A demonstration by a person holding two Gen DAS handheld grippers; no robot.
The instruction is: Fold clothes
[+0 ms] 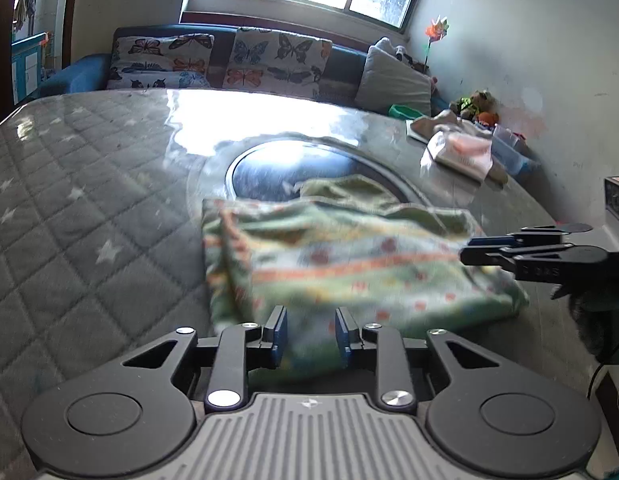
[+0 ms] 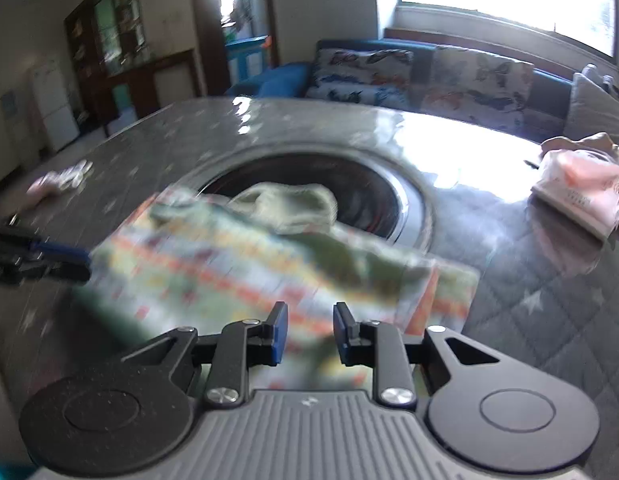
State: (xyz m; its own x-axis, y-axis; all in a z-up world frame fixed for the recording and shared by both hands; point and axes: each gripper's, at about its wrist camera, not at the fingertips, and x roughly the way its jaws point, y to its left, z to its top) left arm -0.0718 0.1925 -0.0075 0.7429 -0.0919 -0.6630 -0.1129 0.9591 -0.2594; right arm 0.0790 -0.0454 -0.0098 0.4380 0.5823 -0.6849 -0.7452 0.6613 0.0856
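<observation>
A green garment [image 1: 349,264] with orange and yellow patterned stripes lies folded on the grey quilted table [image 1: 89,208], its far part over a round dark inset [image 1: 269,168]. My left gripper [image 1: 310,332] hovers at the garment's near edge with its blue pads apart, and cloth shows through the gap without being pinched. My right gripper [image 2: 310,330] stands the same way over the near edge of the garment [image 2: 269,256], pads apart and nothing clamped. Each gripper also shows in the other view, the right gripper [image 1: 467,250] at the cloth's right edge and the left gripper [image 2: 83,262] at its left edge.
A pink and white folded bundle [image 1: 461,152] lies at the table's back right, also in the right wrist view as the bundle [image 2: 577,192]. A small pale item [image 2: 61,184] rests at the far left. A blue sofa with butterfly cushions [image 1: 277,60] stands behind the table.
</observation>
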